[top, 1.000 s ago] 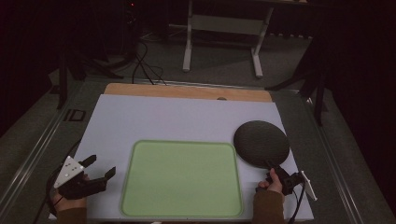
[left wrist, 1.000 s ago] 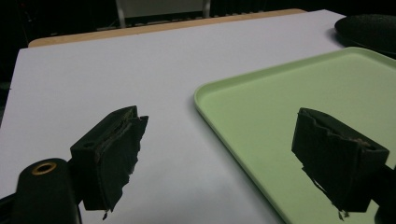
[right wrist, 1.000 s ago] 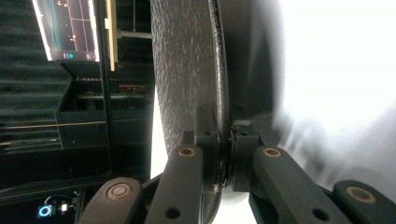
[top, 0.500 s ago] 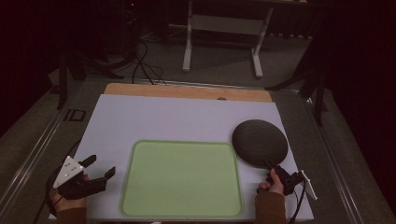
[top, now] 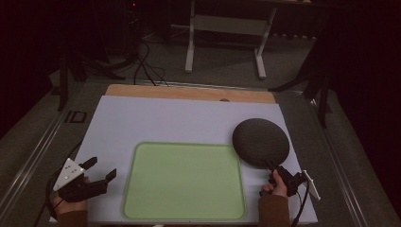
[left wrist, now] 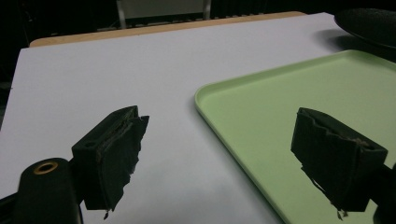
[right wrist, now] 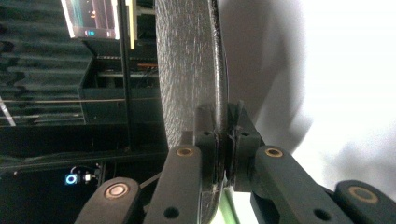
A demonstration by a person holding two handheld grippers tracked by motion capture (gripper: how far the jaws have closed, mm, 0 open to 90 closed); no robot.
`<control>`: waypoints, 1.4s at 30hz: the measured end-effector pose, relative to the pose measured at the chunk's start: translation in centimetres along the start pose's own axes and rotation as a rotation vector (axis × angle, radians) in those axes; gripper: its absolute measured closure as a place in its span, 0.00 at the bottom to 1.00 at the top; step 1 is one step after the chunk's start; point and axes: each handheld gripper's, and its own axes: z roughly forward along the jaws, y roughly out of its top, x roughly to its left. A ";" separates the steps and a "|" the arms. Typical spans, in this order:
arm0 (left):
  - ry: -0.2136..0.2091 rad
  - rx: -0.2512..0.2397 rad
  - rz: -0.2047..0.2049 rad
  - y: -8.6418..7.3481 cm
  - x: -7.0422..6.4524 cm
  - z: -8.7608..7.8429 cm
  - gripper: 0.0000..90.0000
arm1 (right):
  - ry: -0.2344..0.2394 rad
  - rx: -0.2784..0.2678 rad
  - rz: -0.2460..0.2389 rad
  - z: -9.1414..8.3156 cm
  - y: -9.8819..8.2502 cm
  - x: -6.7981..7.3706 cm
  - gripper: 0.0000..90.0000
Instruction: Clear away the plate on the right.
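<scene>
High view showed the right gripper (top: pixel 275 171) clamped on the dark round plate (top: pixel 260 142) at its five o'clock edge; next, probably onto the green tray (top: pixel 184 182). Left gripper (top: pixel 100 170) gaped empty.

Both forearms wore brown sleeves. The left claw (top: pixel 99 170) was black, topped by a grey triangular plate with small dark dots, a black cable trailing behind. Its pads (left wrist: pixel 116 154) were black with ragged, frayed edges. The right claw (right wrist: pixel 223 140) was black with brass-coloured rivets.
</scene>
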 end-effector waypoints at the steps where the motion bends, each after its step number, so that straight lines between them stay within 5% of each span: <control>1: 0.000 0.000 0.000 0.0 0.0 0.0 0.18 | 0.006 0.005 -0.003 0.0 0.0 0.1 0.94; 23: 0.004 -0.008 -0.009 0.0 0.0 0.0 0.18 | 0.060 0.159 -0.132 0.7 -0.9 3.1 0.93; 42: -0.002 -0.011 -0.015 0.0 0.1 -0.1 0.18 | 0.069 0.313 -0.170 1.6 -2.8 3.7 0.94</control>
